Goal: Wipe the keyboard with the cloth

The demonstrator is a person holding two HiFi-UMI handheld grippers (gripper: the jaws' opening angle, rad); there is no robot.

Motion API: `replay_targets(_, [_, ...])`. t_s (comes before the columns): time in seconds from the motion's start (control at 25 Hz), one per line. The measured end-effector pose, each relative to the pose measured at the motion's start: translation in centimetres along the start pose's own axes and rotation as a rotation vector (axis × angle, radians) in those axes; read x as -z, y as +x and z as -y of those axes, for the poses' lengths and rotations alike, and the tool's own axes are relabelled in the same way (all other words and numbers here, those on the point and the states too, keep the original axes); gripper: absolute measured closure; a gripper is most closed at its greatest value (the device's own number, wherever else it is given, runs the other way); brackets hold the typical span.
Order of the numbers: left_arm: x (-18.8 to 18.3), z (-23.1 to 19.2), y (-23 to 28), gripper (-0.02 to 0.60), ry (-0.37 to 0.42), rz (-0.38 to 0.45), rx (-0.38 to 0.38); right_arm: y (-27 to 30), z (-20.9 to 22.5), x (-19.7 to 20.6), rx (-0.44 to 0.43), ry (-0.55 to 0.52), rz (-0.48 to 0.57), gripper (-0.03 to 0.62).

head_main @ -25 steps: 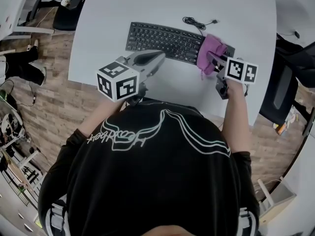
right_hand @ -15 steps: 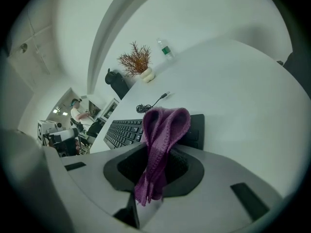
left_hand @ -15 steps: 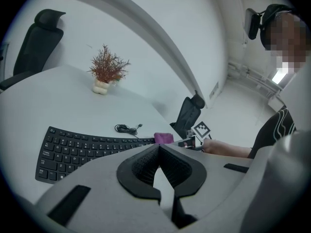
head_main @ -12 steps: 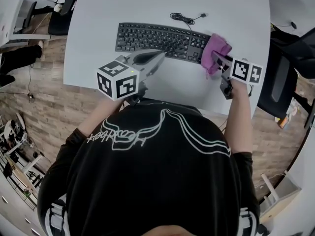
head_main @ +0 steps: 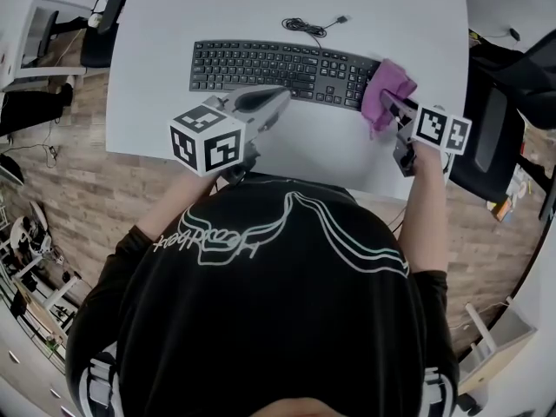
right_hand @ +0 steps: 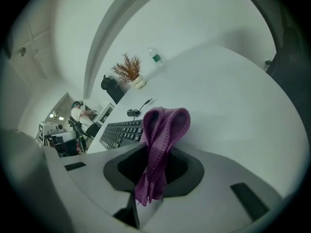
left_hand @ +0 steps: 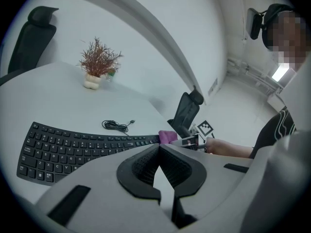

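Keyboard (head_main: pixel 282 63) is black and lies flat on the white worktop (head_main: pixel 347 150). Its long axis runs left-right, roughly along the worktop's near edge, with the right end a bit nearer the person than the left end. Key rows face up. Its black cable (head_main: pixel 306 26) sits coiled on the worktop just beyond the keyboard's far side, plug end pointing right.

Right gripper (head_main: pixel 391 104): jaws clamped on the cloth (head_main: pixel 387 87), a purple cloth bunched at the keyboard's right end. It covers the last keys there, near the worktop's right edge. In the right gripper view the cloth (right_hand: pixel 163 127) is folded into a loop sticking out past the jaw tips, with a loose tail hanging back between the jaws toward the camera. The right gripper (right_hand: pixel 159 154) points along the keyboard (right_hand: pixel 121 132) toward its left end.

Left gripper (head_main: pixel 280 102): jaws closed with tips meeting, nothing between them, as the left gripper view shows (left_hand: pixel 157 148). It sits over the worktop between the near edge and the keyboard's near side, around the keyboard's middle, pointing right and slightly away. Cannot tell whether it touches the worktop.

Potted plant (left_hand: pixel 98 62) stands well beyond the keyboard (left_hand: pixel 68 147) on the far part of the worktop, and a bottle (right_hand: pixel 155 57) is near it. A black chair (head_main: pixel 508 115) stands off the worktop's right edge.
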State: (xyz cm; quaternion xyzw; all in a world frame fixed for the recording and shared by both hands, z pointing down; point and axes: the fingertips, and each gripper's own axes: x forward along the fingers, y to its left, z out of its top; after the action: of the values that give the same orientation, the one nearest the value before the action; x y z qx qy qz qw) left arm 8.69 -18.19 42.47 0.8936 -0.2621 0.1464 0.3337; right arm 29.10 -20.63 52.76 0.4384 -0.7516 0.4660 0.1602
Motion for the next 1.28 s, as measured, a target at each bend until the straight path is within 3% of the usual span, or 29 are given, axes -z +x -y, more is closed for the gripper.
replay_targets(0.24, [-0.1,1.4,0.7,0.575,0.012,0.008,-0.008,-1.4,-0.7,-0.4,-0.022,-0.049,0.051,0.530])
replay_targets(0.6, [-1.0,4.0,1.0,0.575,0.041,0.026,0.018,-7.0,-7.0,-3.2,-0.141,-0.188,0.313,0.530])
replay_targets(0.92, [-1.7,6.7,-0.6,0.575,0.093,0.047,0.064,-11.0,-12.4,-1.5,-0.191,-0.257,0.403,0.530])
replay_targets(1.08, [-1.2,8.9,-3.9,0.575,0.124,0.086,0.093,-12.5,-16.0,0.4,-0.204,-0.317,0.441,0.530])
replay_targets(1.28, [0.7,11.3,-9.0,0.575,0.158,0.118,0.108,-14.3,-21.1,3.9,-0.246,-0.319,0.483,0.530])
